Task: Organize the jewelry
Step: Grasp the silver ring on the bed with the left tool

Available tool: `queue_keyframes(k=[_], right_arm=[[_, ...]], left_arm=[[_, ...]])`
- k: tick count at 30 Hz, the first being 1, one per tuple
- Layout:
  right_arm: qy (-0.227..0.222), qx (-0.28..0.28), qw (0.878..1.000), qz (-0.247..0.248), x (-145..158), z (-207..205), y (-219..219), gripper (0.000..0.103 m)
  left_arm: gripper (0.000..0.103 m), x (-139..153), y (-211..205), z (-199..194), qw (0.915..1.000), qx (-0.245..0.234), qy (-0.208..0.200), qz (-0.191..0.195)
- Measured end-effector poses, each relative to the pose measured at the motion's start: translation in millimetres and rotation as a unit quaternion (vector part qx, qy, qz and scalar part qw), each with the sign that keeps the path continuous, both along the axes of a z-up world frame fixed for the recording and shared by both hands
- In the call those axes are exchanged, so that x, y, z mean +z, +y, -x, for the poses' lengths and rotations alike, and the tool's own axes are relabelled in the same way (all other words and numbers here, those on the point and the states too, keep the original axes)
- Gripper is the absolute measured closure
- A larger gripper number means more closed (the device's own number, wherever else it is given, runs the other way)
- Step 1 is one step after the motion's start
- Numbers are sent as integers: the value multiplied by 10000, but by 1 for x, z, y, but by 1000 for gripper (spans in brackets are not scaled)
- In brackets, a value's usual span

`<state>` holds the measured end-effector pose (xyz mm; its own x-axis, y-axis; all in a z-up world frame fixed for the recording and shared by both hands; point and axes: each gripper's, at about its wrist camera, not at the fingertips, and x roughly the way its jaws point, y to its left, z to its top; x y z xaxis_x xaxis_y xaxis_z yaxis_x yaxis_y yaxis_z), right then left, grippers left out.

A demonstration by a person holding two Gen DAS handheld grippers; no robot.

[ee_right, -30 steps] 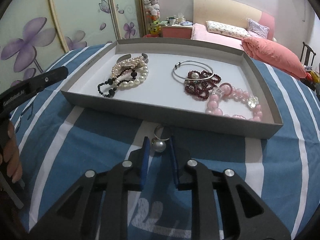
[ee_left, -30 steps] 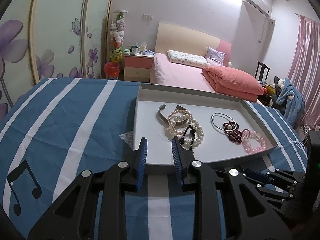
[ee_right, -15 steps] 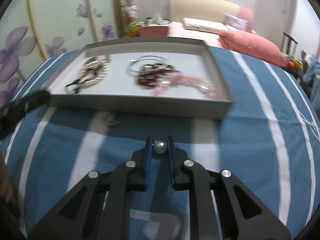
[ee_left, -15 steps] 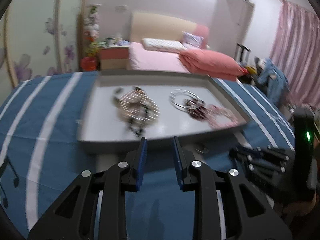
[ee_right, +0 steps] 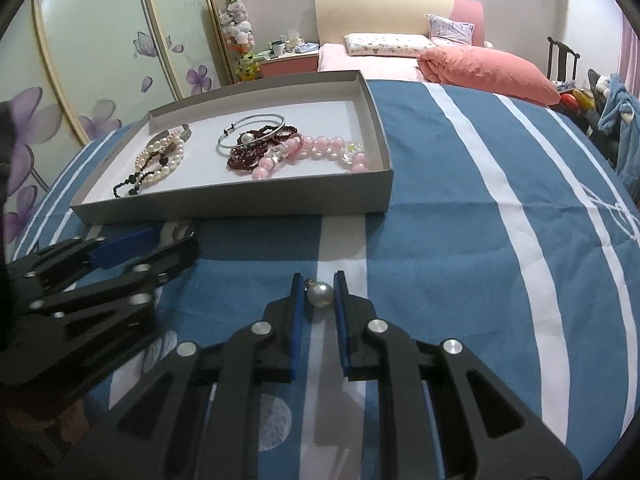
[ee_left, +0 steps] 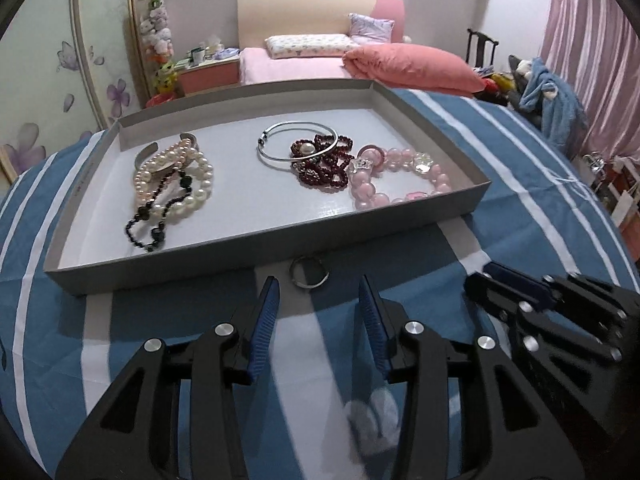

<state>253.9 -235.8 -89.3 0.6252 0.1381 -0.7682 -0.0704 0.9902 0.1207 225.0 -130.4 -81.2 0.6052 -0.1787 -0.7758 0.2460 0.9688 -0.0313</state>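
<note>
1. Writing: a faint line of print runs along the left wall of the tray (ee_left: 256, 242), too small to read; no brand or label is legible on any piece. The bedspread (ee_right: 460, 208), blue with white stripes, bears white printed motifs, not letters.
2. Pearl pendant (ee_right: 320, 294): one round, glossy white pearl with a small metal fitting at its upper left. It sits between the blue pads of the right gripper (ee_right: 318, 292), which is clenched on it above the bedspread, in front of the tray's near right corner.
3. Ring (ee_left: 309, 273): a thin silver hoop lying flat on the bedspread, just beside the tray's near wall and outside it.
4. Left gripper (ee_left: 316, 300): released, nothing between its pads; its jaws have just been opening. The ring lies just beyond its fingertips, in line with the gap.
5. Tray: shallow, grey outside and white inside, resting on the bedspread.
6. Left group in the tray: white pearl strands (ee_left: 192, 184) tangled with a black bead strand (ee_left: 150, 220) and touching a silver cuff (ee_left: 144, 154).
7. Right group in the tray: a silver bangle (ee_left: 298, 142) overlapping dark red bead bracelets (ee_left: 324, 168), which carry a single pearl; a pink bead bracelet (ee_left: 400, 184) with clear faceted beads touches them.
</note>
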Motion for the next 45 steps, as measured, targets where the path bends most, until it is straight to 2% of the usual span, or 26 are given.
queue_keyframes(k=[5,7,8,9,14,25,30,45], right_arm=[[2,6,9999,-142,0,1,-2,87],[3,8,9999,-156,0,0,-2,88],[2,8,9999,-149,0,0,-2,87],[2,7,9999,-144,0,0,-2,87],[1,21,10000,-67,0,2,-1,88],[3,460,9987,217,1,4,34,87],[-47,650,9968,457,1,7,53,87],[-34,618,9973,395,1,9,51,87]], left_arm=[[62,-2,-12,-6,9995,191,-47,-243],[71,-2,-13,-7,9993,247,-65,-287],[79,-1,-13,-7,9992,267,-74,-301],[80,-1,-13,-6,9991,282,-78,-301],[80,-1,-3,-4,9992,276,-71,-281],[80,3,79,25,9976,579,-72,-364],[80,2,89,31,9978,594,-57,-273],[80,2,89,30,9979,593,-50,-243]])
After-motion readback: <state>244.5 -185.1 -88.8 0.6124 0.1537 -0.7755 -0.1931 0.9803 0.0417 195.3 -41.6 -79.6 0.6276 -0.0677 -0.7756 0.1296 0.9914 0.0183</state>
